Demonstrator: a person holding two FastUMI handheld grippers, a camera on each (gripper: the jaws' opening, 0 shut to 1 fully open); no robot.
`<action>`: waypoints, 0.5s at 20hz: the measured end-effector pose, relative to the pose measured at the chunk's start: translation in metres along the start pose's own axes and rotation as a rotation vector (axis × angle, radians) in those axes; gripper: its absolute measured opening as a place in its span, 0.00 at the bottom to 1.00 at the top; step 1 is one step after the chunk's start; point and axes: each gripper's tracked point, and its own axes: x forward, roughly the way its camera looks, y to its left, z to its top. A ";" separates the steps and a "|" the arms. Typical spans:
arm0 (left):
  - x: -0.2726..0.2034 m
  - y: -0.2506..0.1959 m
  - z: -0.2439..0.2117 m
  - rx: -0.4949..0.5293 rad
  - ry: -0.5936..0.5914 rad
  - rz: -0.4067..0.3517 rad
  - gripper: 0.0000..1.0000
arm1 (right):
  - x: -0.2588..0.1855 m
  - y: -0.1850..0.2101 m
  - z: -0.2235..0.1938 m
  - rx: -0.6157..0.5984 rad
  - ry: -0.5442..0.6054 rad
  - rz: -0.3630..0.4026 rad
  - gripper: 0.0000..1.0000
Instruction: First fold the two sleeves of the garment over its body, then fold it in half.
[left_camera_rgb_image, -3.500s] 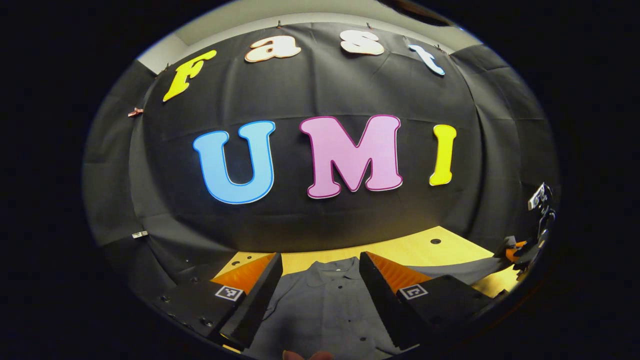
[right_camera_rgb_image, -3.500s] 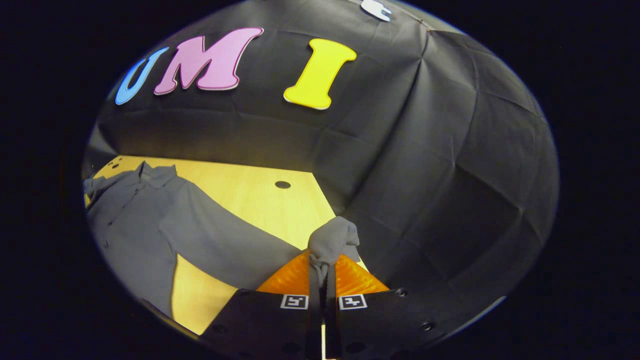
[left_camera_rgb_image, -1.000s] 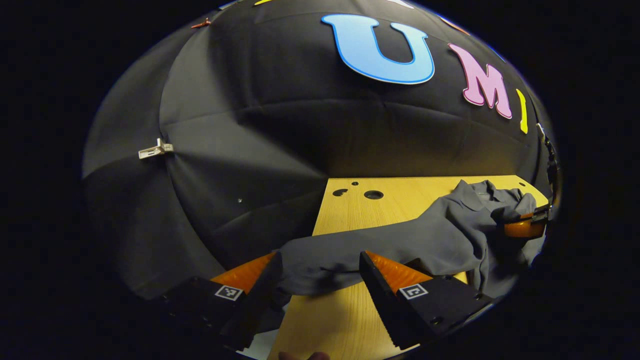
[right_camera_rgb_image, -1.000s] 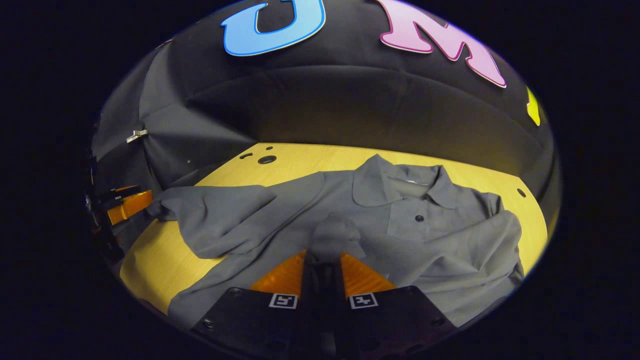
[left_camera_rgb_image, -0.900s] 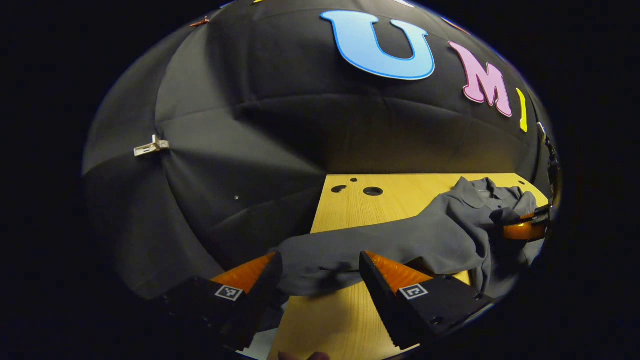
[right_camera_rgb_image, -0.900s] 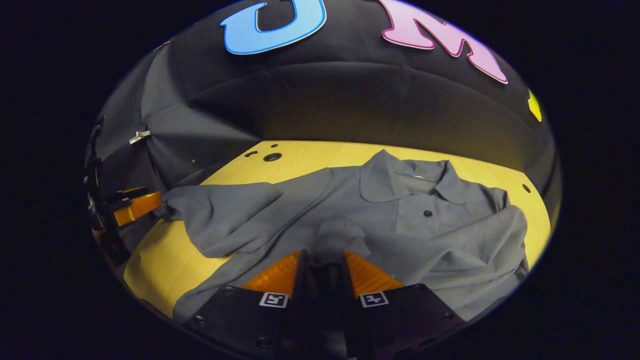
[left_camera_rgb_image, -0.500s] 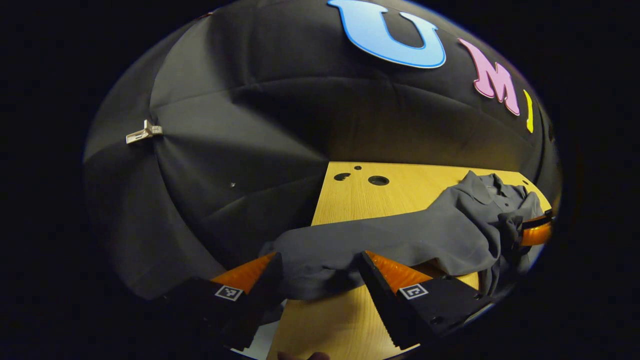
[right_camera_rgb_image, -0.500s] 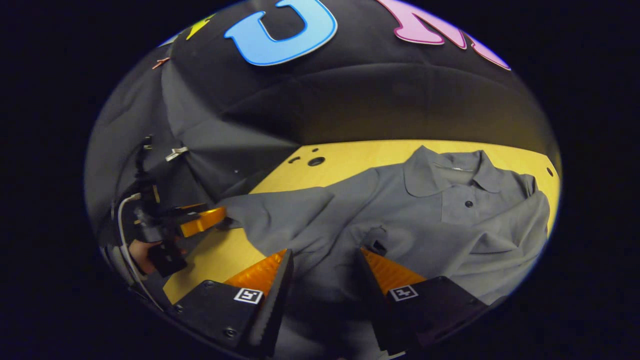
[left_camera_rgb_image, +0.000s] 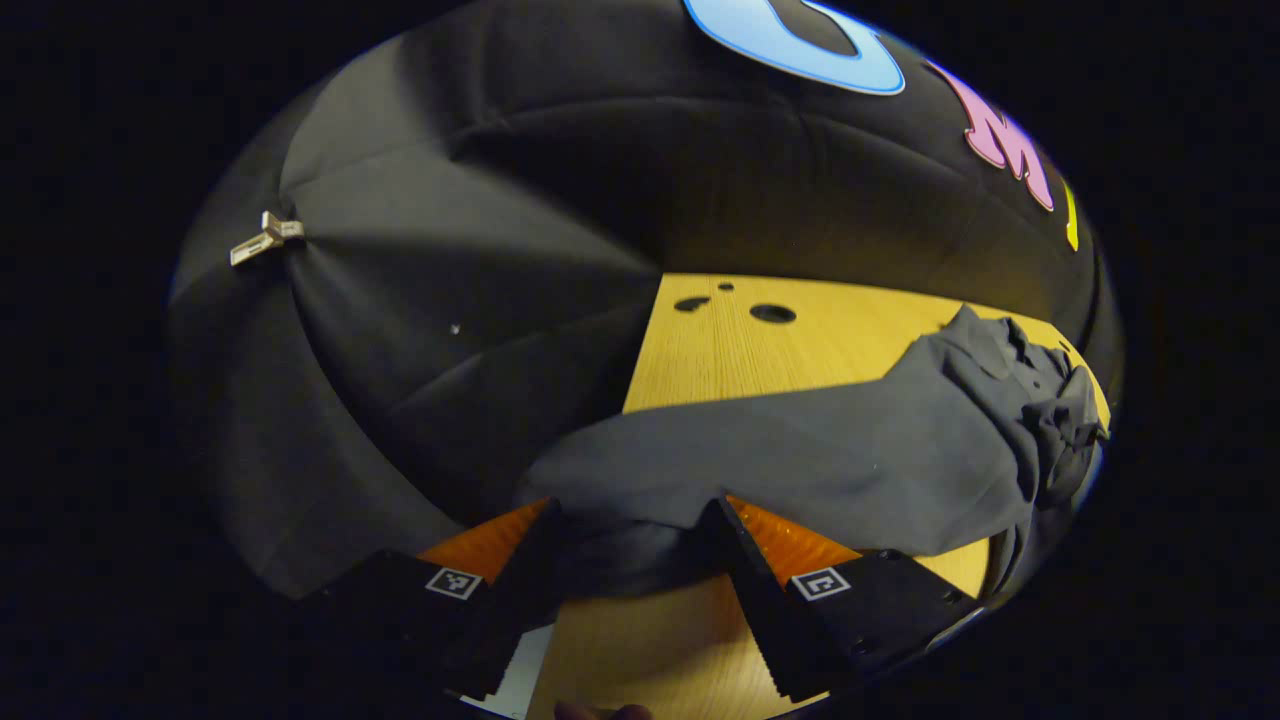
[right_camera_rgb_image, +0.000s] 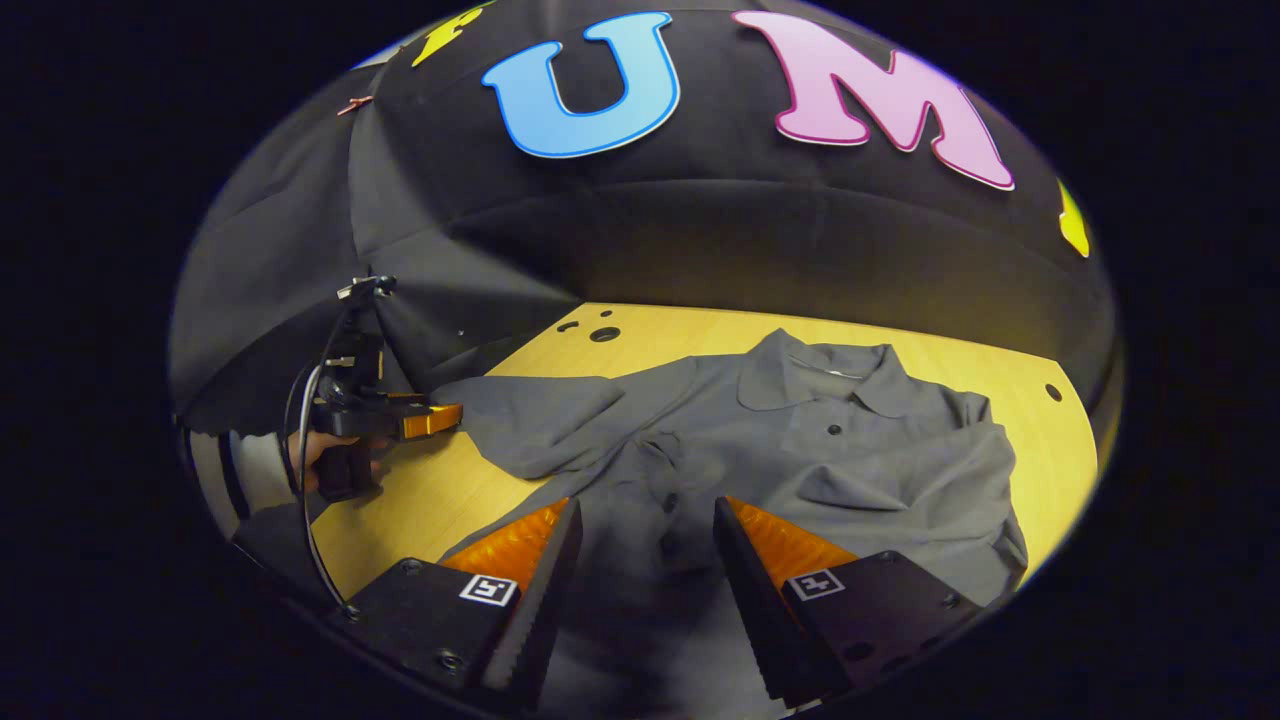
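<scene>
A grey shirt (right_camera_rgb_image: 800, 450) lies on a wooden table (right_camera_rgb_image: 1010, 365), one sleeve (right_camera_rgb_image: 880, 500) already across its body, the right gripper (right_camera_rgb_image: 640, 545) spread empty above it, while the open left gripper (left_camera_rgb_image: 625, 545) straddles the other sleeve's cuff (left_camera_rgb_image: 620, 500), which likely needs pinching next.

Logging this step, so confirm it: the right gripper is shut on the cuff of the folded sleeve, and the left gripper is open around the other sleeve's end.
Wrong: the right gripper is open, its jaws apart above the grey shirt, as the right gripper view shows. The left gripper is indeed open around the other sleeve.
</scene>
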 end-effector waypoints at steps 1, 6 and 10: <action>0.004 -0.001 -0.003 -0.019 0.018 -0.011 0.92 | -0.006 -0.004 0.001 0.007 -0.004 -0.009 0.82; -0.001 0.021 0.000 0.015 0.016 0.086 0.26 | -0.026 -0.014 -0.005 0.007 -0.002 -0.036 0.82; -0.021 0.011 0.029 -0.009 -0.073 0.090 0.05 | -0.044 -0.026 -0.002 0.016 -0.017 -0.055 0.82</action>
